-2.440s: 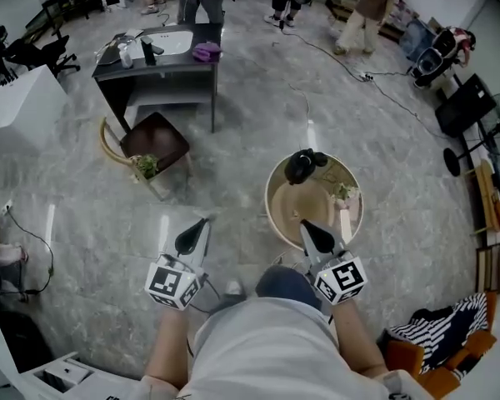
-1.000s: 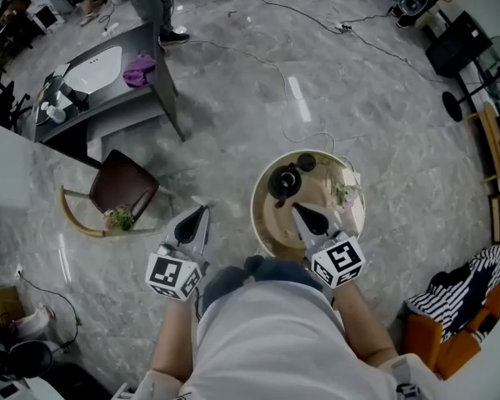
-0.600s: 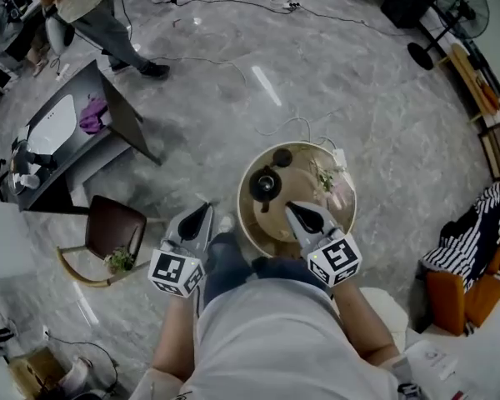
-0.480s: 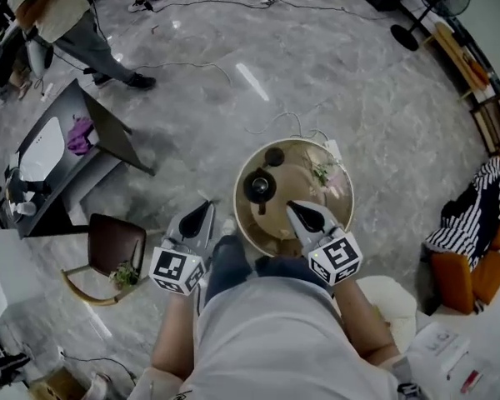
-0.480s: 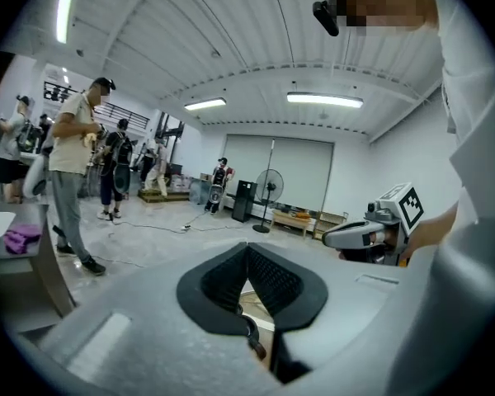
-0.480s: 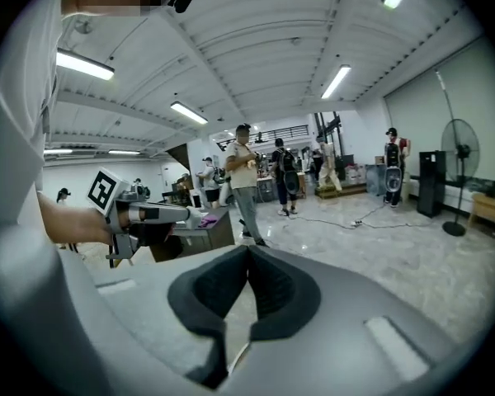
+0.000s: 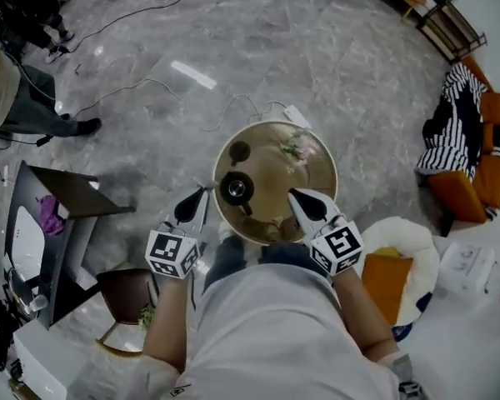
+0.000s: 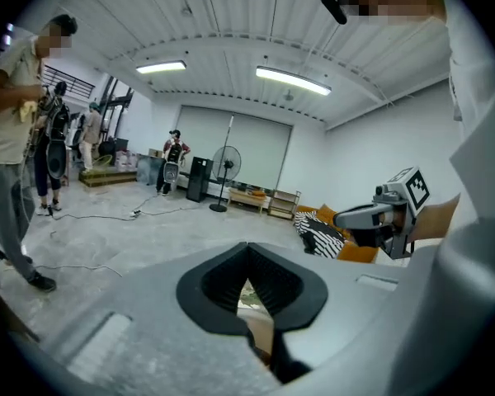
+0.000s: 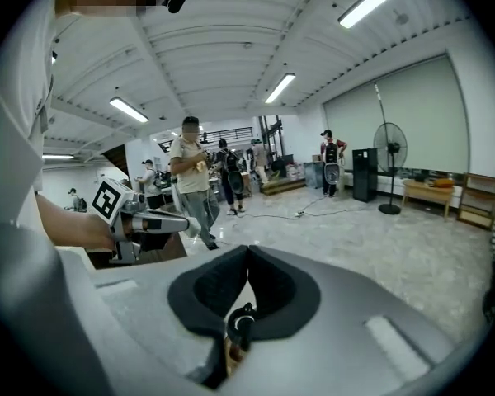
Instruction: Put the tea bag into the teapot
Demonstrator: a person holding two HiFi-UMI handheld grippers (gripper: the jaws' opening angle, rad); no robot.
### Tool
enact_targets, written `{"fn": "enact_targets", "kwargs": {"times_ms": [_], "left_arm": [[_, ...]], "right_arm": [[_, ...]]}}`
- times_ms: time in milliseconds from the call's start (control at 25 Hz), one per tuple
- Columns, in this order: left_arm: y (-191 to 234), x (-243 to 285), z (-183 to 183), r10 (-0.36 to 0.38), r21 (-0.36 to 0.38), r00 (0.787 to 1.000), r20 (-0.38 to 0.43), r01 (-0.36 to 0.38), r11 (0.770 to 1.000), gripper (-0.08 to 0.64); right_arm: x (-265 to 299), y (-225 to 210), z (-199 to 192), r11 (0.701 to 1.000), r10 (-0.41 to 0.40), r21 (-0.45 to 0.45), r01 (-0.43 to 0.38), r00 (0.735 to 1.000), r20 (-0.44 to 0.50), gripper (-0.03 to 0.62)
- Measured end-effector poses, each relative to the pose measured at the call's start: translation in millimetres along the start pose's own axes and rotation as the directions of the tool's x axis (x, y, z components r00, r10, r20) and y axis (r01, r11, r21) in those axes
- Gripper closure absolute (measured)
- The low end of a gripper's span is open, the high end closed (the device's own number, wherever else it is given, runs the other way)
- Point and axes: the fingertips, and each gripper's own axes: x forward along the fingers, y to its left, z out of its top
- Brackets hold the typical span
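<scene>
Head view is showing the person standing at the near edge of a round tan worktop (image 7: 323, 192), with a black round-bodied teapot (image 7: 236, 188) sitting toward its left edge, mouth apparently uncovered, and a small dark disc (image 7: 239, 150), possibly its lid, lying just beyond it. A pale sprig of flowers (image 7: 297, 148) is lying toward the far edge. The left gripper (image 7: 202, 193) is hanging just off the worktop's left edge with its jaws pressed together on nothing. The right gripper (image 7: 293, 195) is hovering over the near edge, jaws likewise together and empty, its own view looking through the slit at the teapot's mouth. The tea bag is not showing clearly anywhere; it may be among the small things at the near edge, but that is too small to tell. The main risk is reaching in with closed jaws and pushing the tea bag about instead of pinching it, or nipping the flowers by mistake. The left gripper, being so near the teapot, is also risking a knock that could shove it toward the edge.
</scene>
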Motion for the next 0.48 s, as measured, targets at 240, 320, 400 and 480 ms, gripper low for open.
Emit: {"fn": "enact_targets", "kwargs": {"times_ms": [240, 320, 400, 480], "left_arm": [[-4.9, 52.6, -36.0, -0.159, 0.009, 0.978, -0.135, 0.161, 0.987, 0.554], [-6.1, 67.3, -49.1, -0.199, -0.001, 0.965, -0.171, 0.202, 0.979, 0.554], [-7.3, 81.5, -62.7, -0.236, -0.018, 0.950, -0.204, 0.237, 0.971, 0.554], [-8.7, 94.8, -77.9, -0.263, -0.023, 0.933, -0.246, 0.265, 0.964, 0.554]], "right_arm": [[-21.6, -21.7, -20.0, 0.981, -0.172, 0.089, 0.175, 0.984, -0.035, 0.589], [-29.3, -27.3, -27.2, 0.969, -0.218, 0.112, 0.222, 0.975, -0.047, 0.589], [-37.4, -32.9, -34.7, 0.954, -0.262, 0.133, 0.268, 0.963, -0.059, 0.589], [-46.9, -37.0, -42.2, 0.939, -0.301, 0.155, 0.308, 0.951, -0.071, 0.589]]}}
